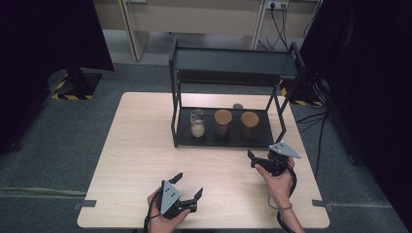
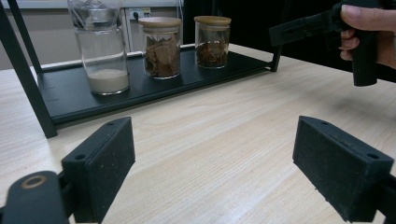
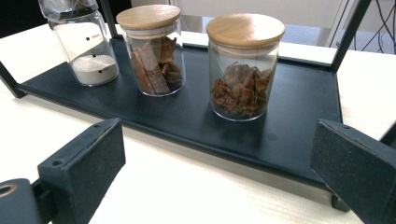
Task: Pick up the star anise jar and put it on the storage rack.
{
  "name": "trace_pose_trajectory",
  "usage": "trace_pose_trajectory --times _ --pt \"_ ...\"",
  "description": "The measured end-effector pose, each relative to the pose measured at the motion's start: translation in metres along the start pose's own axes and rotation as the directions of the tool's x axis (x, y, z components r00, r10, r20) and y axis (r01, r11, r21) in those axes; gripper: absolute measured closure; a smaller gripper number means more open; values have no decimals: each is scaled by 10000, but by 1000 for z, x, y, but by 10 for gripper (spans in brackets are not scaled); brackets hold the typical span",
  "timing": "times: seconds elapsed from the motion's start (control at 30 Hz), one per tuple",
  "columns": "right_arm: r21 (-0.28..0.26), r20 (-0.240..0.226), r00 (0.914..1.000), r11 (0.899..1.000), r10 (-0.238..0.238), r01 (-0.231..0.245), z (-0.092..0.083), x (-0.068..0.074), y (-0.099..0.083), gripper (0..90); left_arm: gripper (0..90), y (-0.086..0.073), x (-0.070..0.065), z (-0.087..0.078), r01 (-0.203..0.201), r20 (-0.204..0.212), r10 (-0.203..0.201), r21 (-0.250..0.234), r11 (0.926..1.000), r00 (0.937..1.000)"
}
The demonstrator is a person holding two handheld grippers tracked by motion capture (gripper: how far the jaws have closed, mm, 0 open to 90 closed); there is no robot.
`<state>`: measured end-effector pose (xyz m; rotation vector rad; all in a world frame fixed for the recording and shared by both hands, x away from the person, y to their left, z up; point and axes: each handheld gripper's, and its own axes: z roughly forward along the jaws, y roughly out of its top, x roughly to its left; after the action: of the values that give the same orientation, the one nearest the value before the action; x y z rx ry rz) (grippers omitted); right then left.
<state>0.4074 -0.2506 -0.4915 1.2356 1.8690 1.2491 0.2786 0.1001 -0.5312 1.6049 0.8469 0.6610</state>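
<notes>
Black two-tier rack [image 1: 233, 64] stands at the bench's [image 1: 141, 145] far edge, toward the far right corner. On its lower shelf [image 3: 299, 107], left end: glass jar with white powder [image 1: 197, 124]. Beside it, apart: wooden-lidded jar of brown sticks [image 1: 223, 122]. Grey carpet [image 1: 58, 145] around. Striped stand base [image 1: 73, 90] far left; cables [image 1: 316, 124] right.

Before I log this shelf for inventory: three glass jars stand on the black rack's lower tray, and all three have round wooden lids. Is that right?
Not quite. Only two do: the middle glass jar of brown bark pieces and the glass jar of reddish-brown pieces. The glass jar of white powder has a clear, non-wooden top, as the right gripper view shows. All three stand on the black rack's lower tray.
</notes>
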Motion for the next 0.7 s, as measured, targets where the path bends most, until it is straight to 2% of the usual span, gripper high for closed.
trace_pose_trajectory --times 0.7 --pt "-4 -11 9999 9999 143 -143 -12 -4 -16 40 126 0 0 0 -24 -12 24 -15 10000 10000"
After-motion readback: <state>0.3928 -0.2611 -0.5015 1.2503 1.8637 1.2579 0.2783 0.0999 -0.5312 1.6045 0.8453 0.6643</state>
